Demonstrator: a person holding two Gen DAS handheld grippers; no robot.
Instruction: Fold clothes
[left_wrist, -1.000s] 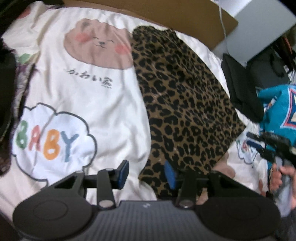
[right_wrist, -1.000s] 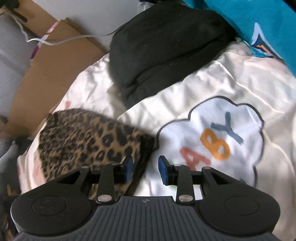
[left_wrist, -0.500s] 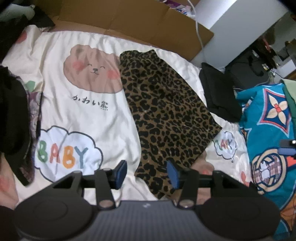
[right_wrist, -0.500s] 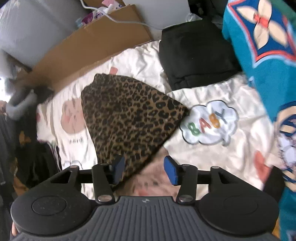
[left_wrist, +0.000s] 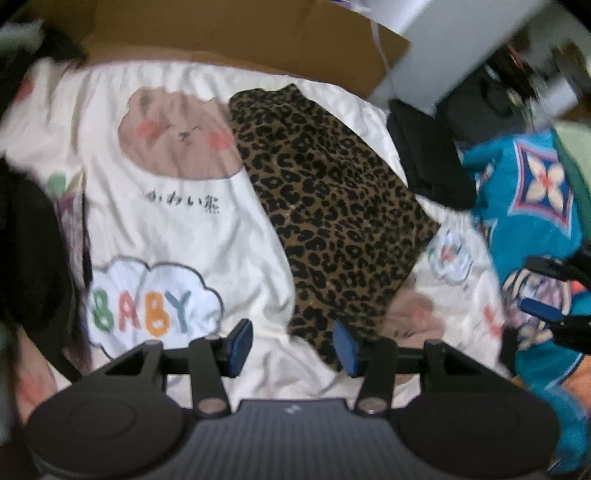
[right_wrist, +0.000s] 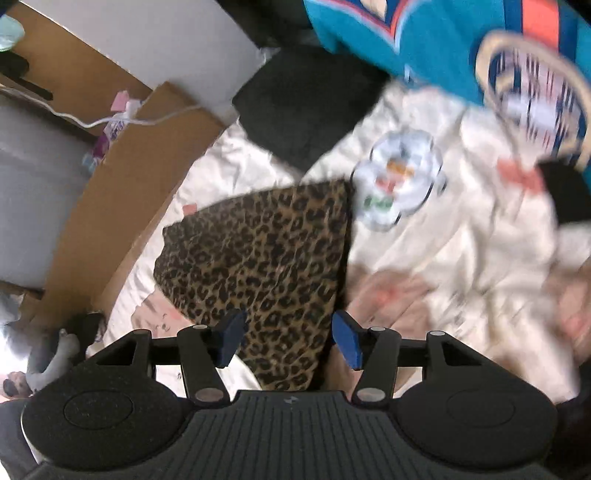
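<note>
The folded leopard-print cloth in brown and black (left_wrist: 332, 221) lies flat on the cream bedsheet printed with cartoon pictures (left_wrist: 177, 229), and I place everything else by it.

My left gripper (left_wrist: 293, 345) hangs above the cloth's near end. Its jaws stand apart with nothing between the blue pads; they have just been opening, and no fabric touches them. In the left wrist view the brown bear-face print (left_wrist: 181, 140) sits just beside the cloth's far left edge, and the white cloud print with the coloured letters BABY (left_wrist: 147, 302) lies beside its near left edge. A folded black garment (left_wrist: 424, 162) rests on the sheet near the cloth's right side, with a teal patterned fabric (left_wrist: 535, 192) beyond that.

My right gripper (right_wrist: 288, 343) also hovers above the cloth's near end, jaws spread and empty, and they too have just been opening. In the right wrist view, which is blurred on its right half, a smaller cloud print (right_wrist: 399, 181) touches the cloth's far right corner. Brown cardboard (right_wrist: 122, 206) runs along the bed's edge on the far side of the cloth, with a white cable (right_wrist: 122, 122) trailing over it.
</note>
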